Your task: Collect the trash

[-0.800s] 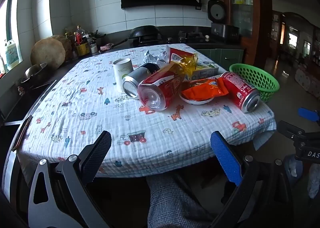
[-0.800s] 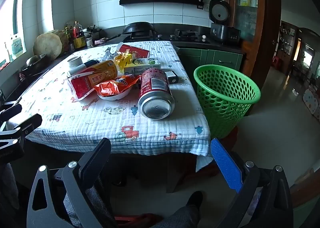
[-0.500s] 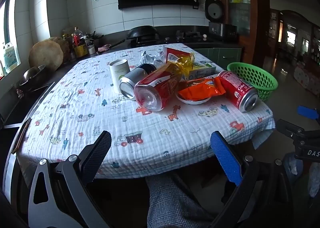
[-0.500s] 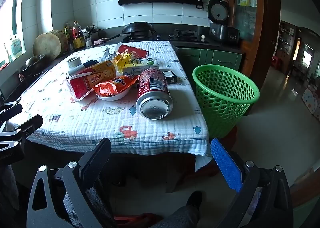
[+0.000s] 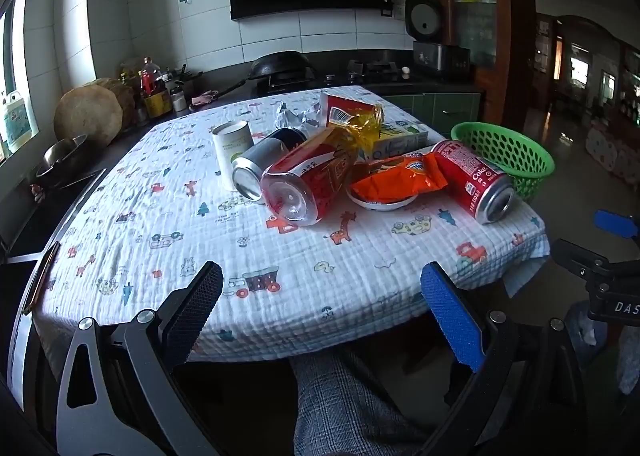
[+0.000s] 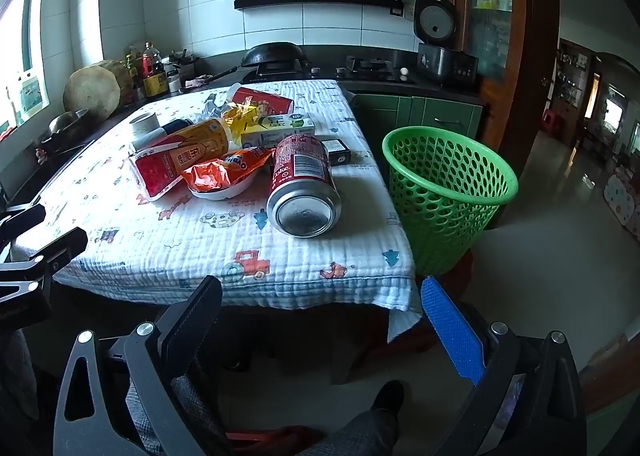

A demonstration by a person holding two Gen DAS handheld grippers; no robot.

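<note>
Both grippers, left (image 5: 320, 296) and right (image 6: 320, 308), are wide apart, holding nothing, near the table (image 5: 280, 288); a can (image 6: 304, 184) lies left of the basket (image 6: 448, 192).

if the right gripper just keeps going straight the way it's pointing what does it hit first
Probably the near edge of the tablecloth, which lies between the open right gripper and the red Coke can. Depth is hard to judge in this fisheye view.

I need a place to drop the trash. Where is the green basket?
The green basket stands on the floor off the table's right edge, in front of the green cabinets; its nearest trash is the red can.
</note>
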